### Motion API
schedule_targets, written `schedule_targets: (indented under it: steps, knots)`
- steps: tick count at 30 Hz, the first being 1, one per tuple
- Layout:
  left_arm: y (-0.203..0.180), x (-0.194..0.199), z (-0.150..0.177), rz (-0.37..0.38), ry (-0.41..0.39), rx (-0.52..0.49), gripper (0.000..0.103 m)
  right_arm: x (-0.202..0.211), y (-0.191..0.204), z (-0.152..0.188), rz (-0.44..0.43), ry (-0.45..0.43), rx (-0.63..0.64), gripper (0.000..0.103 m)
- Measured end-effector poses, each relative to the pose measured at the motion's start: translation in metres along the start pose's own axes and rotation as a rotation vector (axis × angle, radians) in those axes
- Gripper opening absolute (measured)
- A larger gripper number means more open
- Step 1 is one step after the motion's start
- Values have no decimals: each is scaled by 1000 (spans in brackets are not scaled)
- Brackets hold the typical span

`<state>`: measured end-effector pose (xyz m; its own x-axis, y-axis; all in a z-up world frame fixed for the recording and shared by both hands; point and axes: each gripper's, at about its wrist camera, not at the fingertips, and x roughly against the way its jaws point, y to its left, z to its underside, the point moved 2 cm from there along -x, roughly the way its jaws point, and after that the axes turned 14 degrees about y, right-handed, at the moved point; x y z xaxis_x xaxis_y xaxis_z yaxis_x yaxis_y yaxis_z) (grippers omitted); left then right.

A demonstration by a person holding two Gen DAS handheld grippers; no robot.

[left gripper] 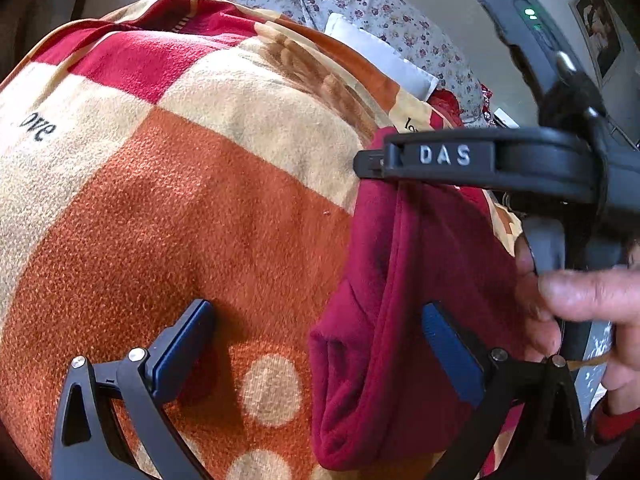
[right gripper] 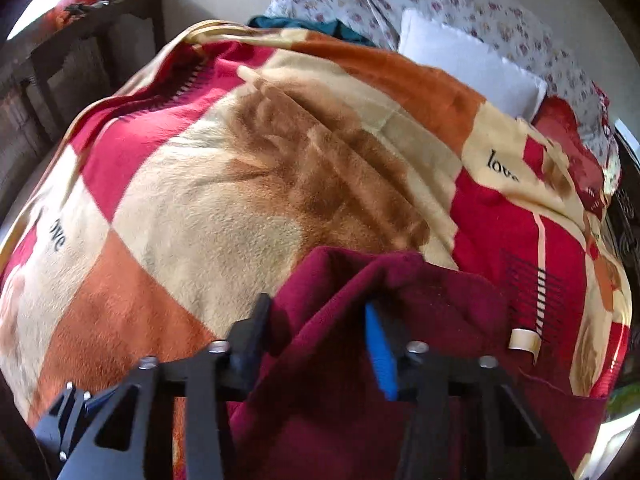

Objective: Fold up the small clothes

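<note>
- On the bed's checked orange, cream and red fleece blanket (left gripper: 208, 208) lay a small maroon fleece garment (left gripper: 404, 320).
- Right claw (right gripper: 316, 332) had bunched cloth between its jaws; a shallow bite could slip.
- Left claw (left gripper: 320, 340) stood apart, one pad (left gripper: 448, 340) over fabric; closing might snag blanket.

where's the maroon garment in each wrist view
Left wrist view: maroon garment, right of centre, hanging from the right gripper.
Right wrist view: maroon garment, bottom centre, between the right gripper's fingers.
Shared landmark: checked blanket printed "love".
</note>
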<state>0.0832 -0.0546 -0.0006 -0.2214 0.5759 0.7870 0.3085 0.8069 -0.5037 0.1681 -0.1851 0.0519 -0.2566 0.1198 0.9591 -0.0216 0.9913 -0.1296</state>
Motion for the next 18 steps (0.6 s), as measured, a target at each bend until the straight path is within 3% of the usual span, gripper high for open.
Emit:
schedule_targets:
  steps: [1, 4, 10, 12, 18]
  knots:
    - [-1, -1, 0, -6, -2, -6, 103, 5, -2, 3, -14, -16, 2, 28]
    - [-5, -2, 0, -29, -9, -28, 103, 24, -16, 12, -110, -78, -45, 20]
    - [-4, 3, -2, 58, -47, 13, 103, 58, -34, 37, -226, -172, -73, 18]
    - [-12, 1, -3, 76, -49, -15, 103, 65, -38, 45, -249, -195, -78, 18]
    - [-38, -8, -4, 35, -87, -155, 103, 76, -45, 60, -280, -213, -77, 18]
